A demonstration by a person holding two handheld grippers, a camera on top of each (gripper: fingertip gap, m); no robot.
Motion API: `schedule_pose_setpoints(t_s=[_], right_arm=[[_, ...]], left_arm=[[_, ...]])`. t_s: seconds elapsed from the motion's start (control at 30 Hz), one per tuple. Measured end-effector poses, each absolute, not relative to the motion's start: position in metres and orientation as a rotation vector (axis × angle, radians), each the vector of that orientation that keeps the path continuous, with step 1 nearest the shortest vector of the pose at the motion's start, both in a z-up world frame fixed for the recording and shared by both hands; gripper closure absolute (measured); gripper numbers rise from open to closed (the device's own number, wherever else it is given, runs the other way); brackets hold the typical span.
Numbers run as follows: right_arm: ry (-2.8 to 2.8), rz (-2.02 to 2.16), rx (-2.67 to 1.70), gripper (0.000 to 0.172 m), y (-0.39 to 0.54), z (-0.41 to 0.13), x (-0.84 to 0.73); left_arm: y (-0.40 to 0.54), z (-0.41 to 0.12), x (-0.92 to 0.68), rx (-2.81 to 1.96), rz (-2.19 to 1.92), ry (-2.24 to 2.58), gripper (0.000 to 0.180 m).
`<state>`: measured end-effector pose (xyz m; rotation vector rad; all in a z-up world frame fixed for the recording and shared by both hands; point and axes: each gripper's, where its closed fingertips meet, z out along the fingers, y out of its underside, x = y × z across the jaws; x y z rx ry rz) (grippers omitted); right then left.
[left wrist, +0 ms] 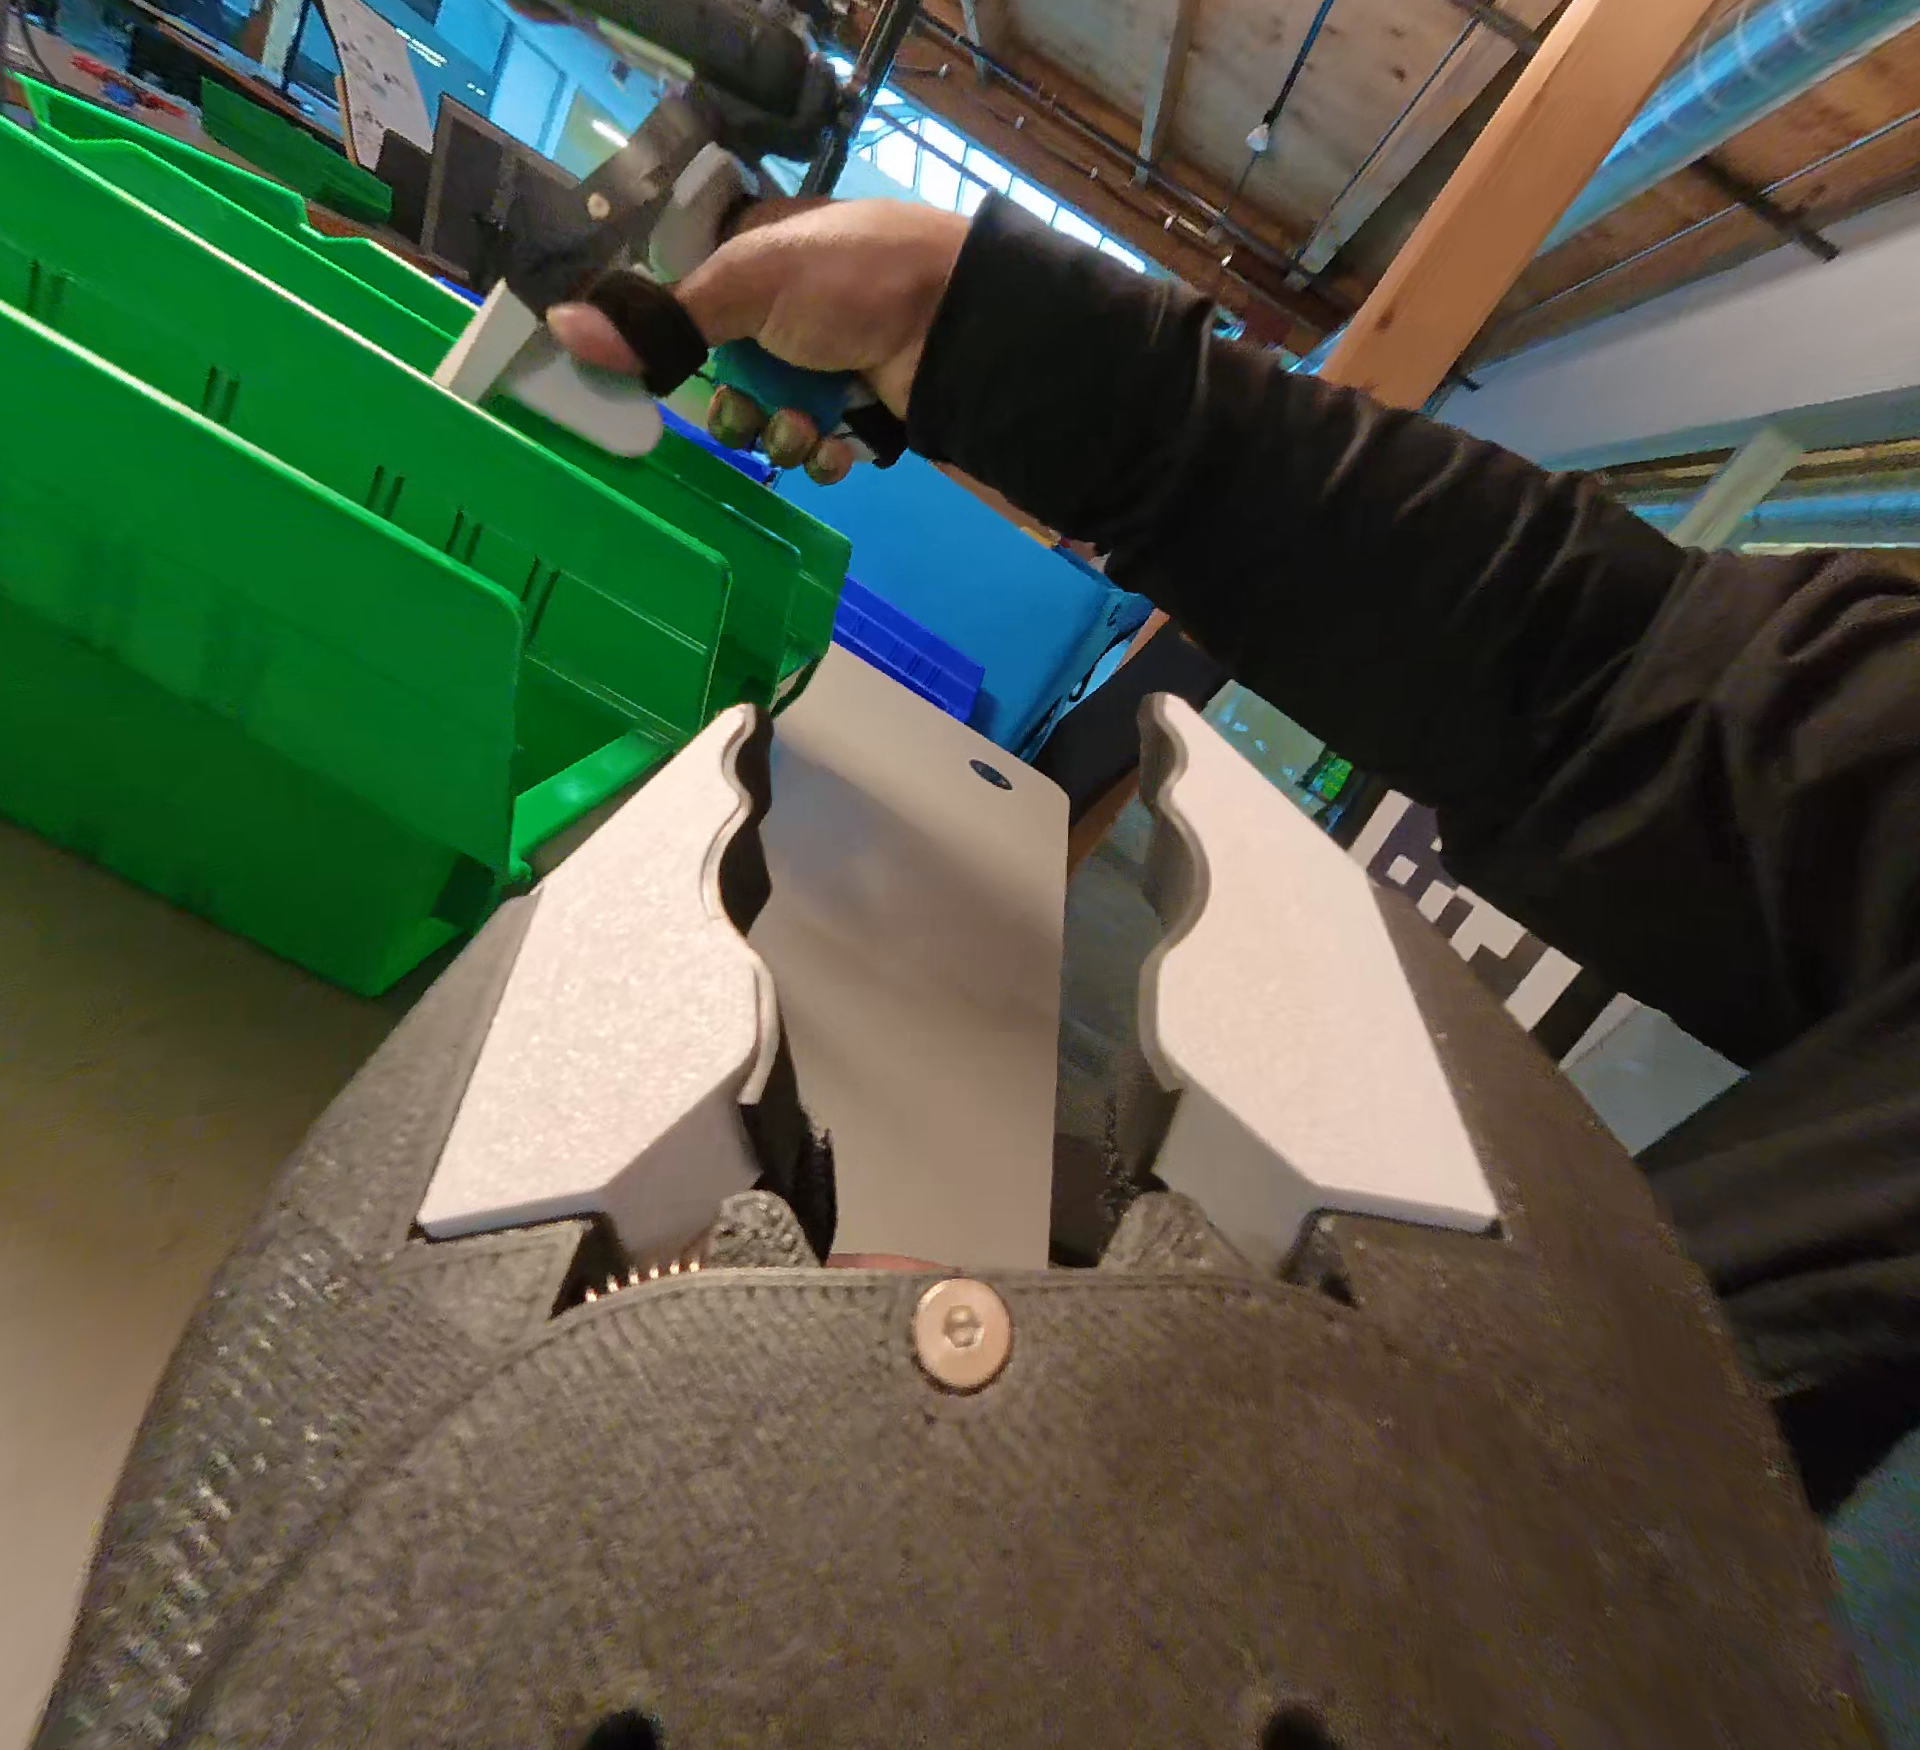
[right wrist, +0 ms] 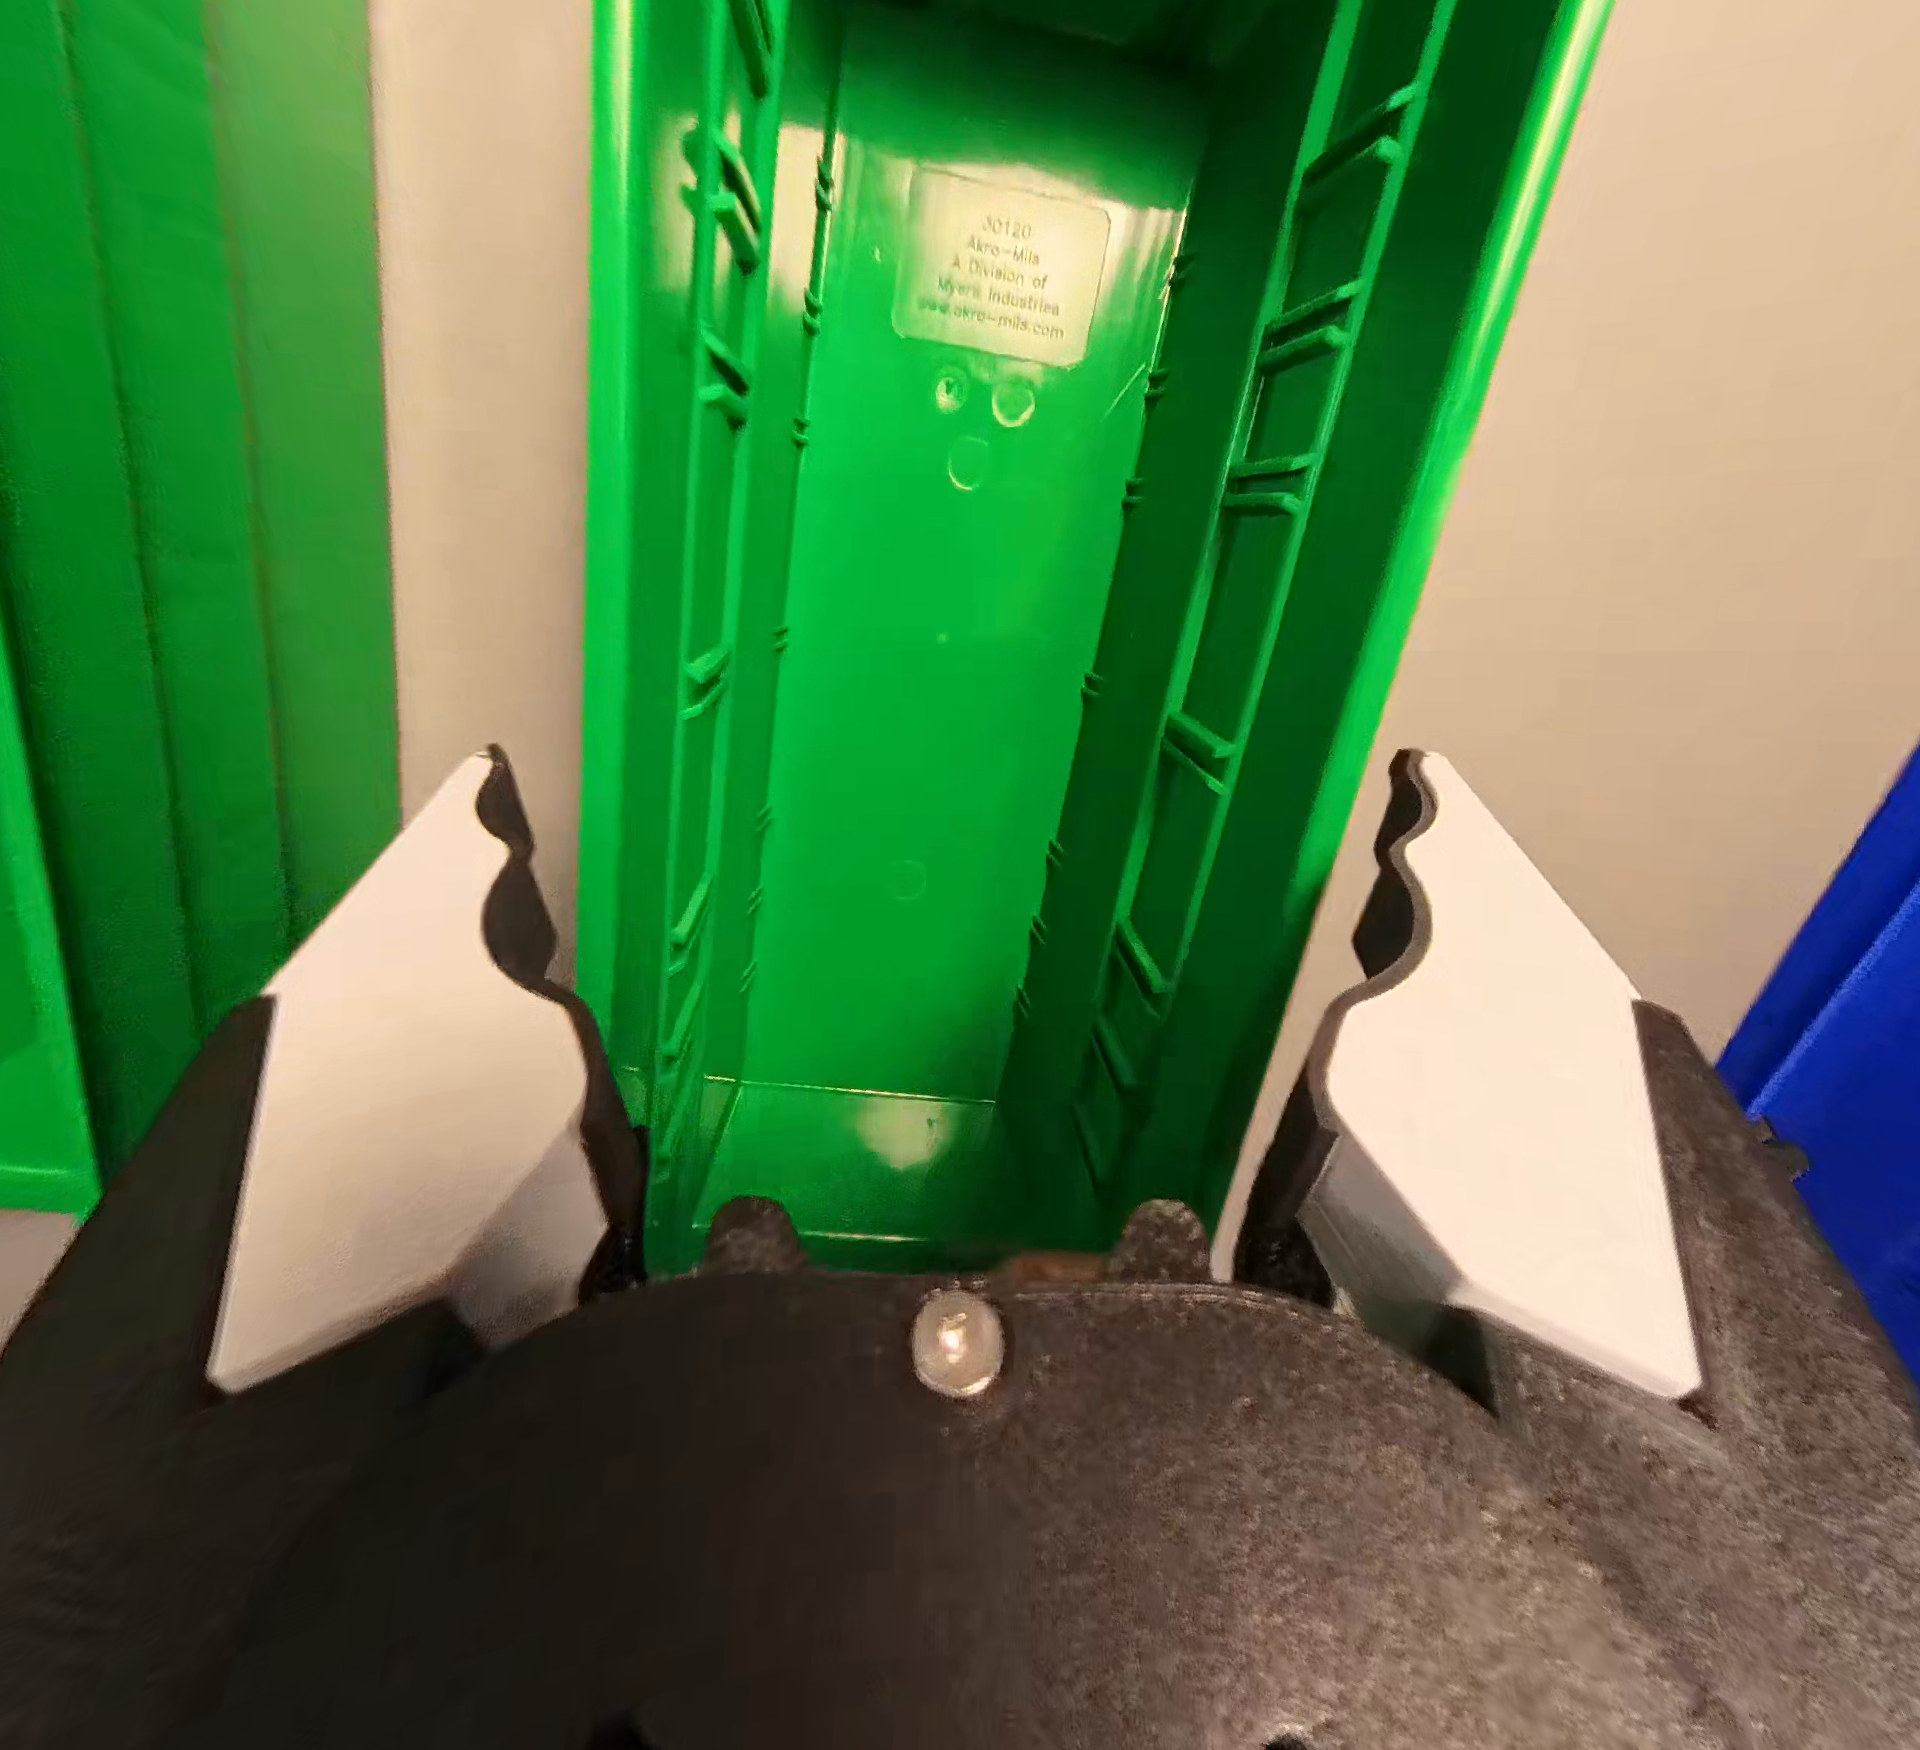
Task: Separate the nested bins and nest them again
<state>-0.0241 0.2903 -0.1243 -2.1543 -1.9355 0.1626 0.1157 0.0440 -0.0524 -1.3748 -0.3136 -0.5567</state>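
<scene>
In the right wrist view I look down into a long, narrow green bin (right wrist: 935,661) standing on the pale table (right wrist: 1662,453). My right gripper (right wrist: 953,757) is wide open and straddles the bin's near end. Both pads stand outside its walls with table showing between, so nothing is gripped. In the left wrist view, several green bins (left wrist: 260,661) stand side by side at the left. A hand holds the right gripper above them, and one of its fingers (left wrist: 582,396) shows at their rims. My left gripper (left wrist: 956,713) is open and empty over the table corner (left wrist: 914,921).
Another green bin (right wrist: 187,453) lies left of the straddled one. A blue bin (right wrist: 1849,973) is at the right edge, and blue bins (left wrist: 904,651) stand behind the green ones. A black-sleeved arm (left wrist: 1403,609) crosses above the left gripper.
</scene>
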Motion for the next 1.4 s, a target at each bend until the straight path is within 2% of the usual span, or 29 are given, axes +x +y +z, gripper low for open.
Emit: schedule_pose_setpoints(t_s=[0.2, 0.3, 0.47, 0.63, 0.9, 1.13, 1.4], right_arm=[[-1.95, 0.013, -2.132, 0.015, 0.297, -0.137, -0.027], [-1.943, -0.049, -2.118, 0.021, 0.303, -0.137, -0.026], [-1.993, 0.092, -2.164, 0.028, 0.289, -0.126, -0.028], [-2.05, 0.161, -2.131, 0.023, 0.286, -0.113, -0.031], [-2.153, 0.015, -2.111, 0.017, 0.292, -0.135, -0.018], [-2.161, 0.041, -2.114, 0.027, 0.296, -0.13, -0.018], [-2.267, 0.192, -2.115, 0.03, 0.293, -0.123, -0.015]], left_arm=[[0.025, -0.051, 0.098, -1.354, -0.544, -0.343, 0.111], [0.02, -0.05, 0.094, -1.343, -0.532, -0.347, 0.112], [0.019, -0.049, 0.096, -1.338, -0.543, -0.333, 0.113], [0.018, -0.049, 0.097, -1.338, -0.55, -0.327, 0.113], [0.001, -0.05, 0.089, -1.349, -0.56, -0.328, 0.115], [-0.006, -0.048, 0.091, -1.333, -0.565, -0.31, 0.117], [-0.008, -0.046, 0.09, -1.318, -0.575, -0.312, 0.118]])
